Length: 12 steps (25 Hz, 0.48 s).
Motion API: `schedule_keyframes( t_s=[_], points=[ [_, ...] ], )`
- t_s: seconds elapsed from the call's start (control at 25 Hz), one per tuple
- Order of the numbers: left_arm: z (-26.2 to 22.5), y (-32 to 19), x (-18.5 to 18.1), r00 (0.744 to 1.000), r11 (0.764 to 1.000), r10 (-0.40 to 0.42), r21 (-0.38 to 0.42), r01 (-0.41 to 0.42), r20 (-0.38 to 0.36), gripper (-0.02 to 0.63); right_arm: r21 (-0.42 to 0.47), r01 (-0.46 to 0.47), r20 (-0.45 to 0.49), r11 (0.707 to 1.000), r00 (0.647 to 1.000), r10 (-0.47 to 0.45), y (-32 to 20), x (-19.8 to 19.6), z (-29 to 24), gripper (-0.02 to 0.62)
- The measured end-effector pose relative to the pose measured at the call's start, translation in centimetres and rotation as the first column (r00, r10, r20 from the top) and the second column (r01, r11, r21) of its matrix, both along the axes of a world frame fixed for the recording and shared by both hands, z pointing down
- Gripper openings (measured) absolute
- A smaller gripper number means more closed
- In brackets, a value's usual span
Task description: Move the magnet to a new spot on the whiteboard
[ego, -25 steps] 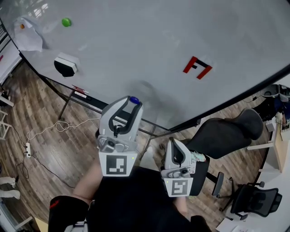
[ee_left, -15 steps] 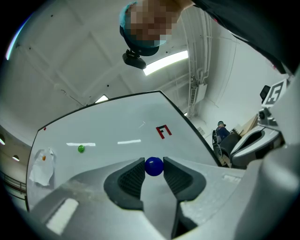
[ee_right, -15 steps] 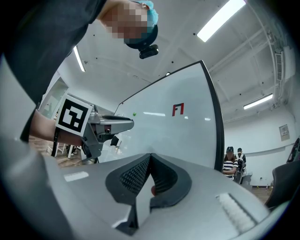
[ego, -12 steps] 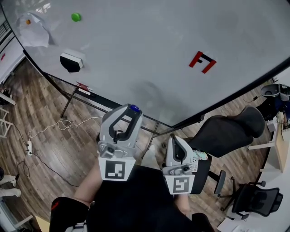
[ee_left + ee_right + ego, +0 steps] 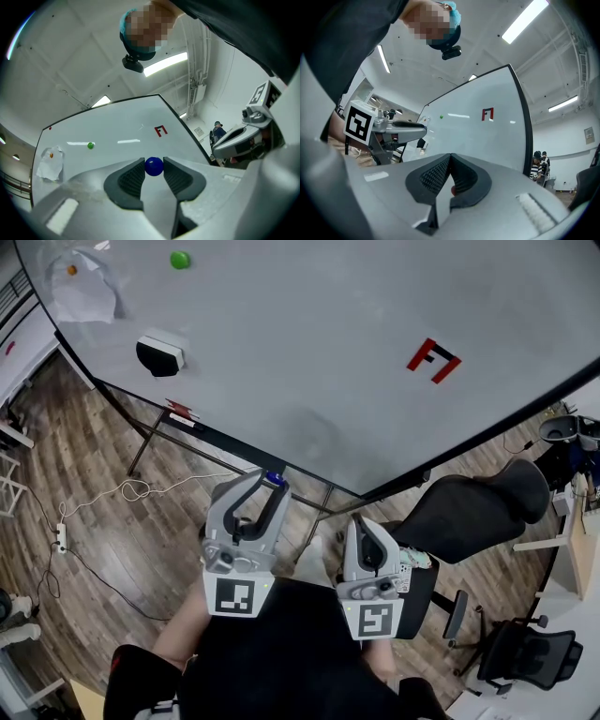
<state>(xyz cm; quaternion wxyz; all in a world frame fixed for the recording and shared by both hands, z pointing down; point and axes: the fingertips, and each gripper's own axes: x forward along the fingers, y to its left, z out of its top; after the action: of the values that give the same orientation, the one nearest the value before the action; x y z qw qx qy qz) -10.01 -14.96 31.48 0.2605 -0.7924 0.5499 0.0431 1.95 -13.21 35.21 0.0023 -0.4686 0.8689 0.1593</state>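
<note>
The left gripper (image 5: 271, 484) has its jaws clamped on a small blue ball-shaped magnet (image 5: 153, 166), which is pinched right at the tips of the two dark ribbed pads (image 5: 132, 177), one pad pressing on each side of it. In the head view the magnet sits just below the dark lower edge of the whiteboard (image 5: 328, 324), off the white surface, above the wooden floor (image 5: 103, 456). In the left gripper view the board stands beyond the magnet. The right gripper (image 5: 450, 155) is held lower and to the right, beside the person's body, its jaws closed together with nothing gripped at the tips. On the whiteboard a green magnet (image 5: 179, 259) sits near the upper left, and a crumpled white sheet (image 5: 86, 298) is pinned further left by a small orange magnet (image 5: 71, 270). A board eraser (image 5: 160, 352) clings to the board near its lower left edge, and a red and black F-shaped mark (image 5: 433, 360) sits well to the right. A black office chair (image 5: 469, 517) stands at the right below the board, and a white cable (image 5: 131, 491) lies looped on the floor.
</note>
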Motion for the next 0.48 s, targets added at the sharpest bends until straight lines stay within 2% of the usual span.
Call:
schedule_keyframes(
  t_s=[0.48],
  points=[
    [1.4, 2.2, -1.1, 1.000, 1.000, -0.003, -0.023, 0.002, -0.018, 0.129, 0.024, 0.013, -0.008, 1.000, 1.000, -0.013, 0.7, -0.8, -0.7, -0.002]
  ],
)
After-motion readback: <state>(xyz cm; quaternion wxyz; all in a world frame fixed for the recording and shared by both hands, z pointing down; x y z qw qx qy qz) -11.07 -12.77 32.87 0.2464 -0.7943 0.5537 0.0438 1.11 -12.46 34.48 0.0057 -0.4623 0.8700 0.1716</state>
